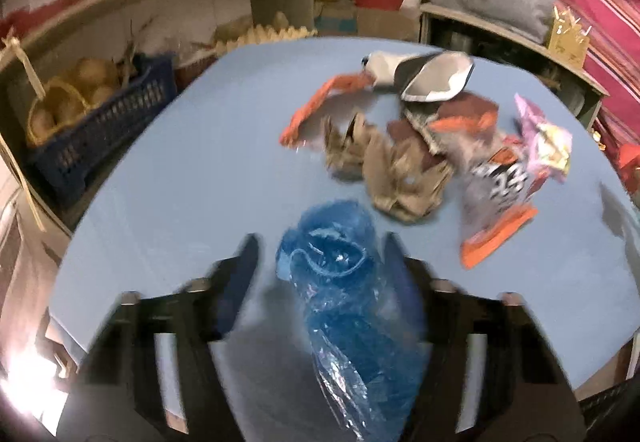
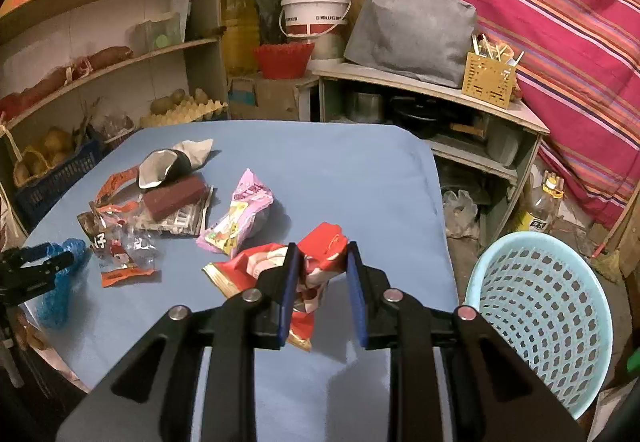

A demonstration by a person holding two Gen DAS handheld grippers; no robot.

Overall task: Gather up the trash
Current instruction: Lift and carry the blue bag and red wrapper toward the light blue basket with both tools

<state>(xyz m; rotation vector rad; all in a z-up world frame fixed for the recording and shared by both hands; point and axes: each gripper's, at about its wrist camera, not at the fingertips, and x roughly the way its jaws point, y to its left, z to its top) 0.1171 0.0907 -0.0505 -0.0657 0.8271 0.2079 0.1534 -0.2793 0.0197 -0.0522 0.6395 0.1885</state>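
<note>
At the bottom of the right wrist view, the right gripper (image 2: 322, 262) stands open astride a red wrapper (image 2: 320, 258) on the blue table (image 2: 340, 178). The left gripper (image 1: 320, 258) is parted around a blue plastic bag (image 1: 340, 282), though contact is unclear. Mid-frame lie a pink packet (image 2: 240, 214) and other wrappers (image 2: 160, 198); a pale blue basket (image 2: 540, 322) sits lower right, cluttered shelves (image 2: 120, 58) behind.

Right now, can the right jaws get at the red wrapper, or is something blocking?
Probably yes. The right gripper is open, its jaws standing on either side of the red wrapper, nothing between them. The pink packet and the blue bag lie apart to the left.
</note>
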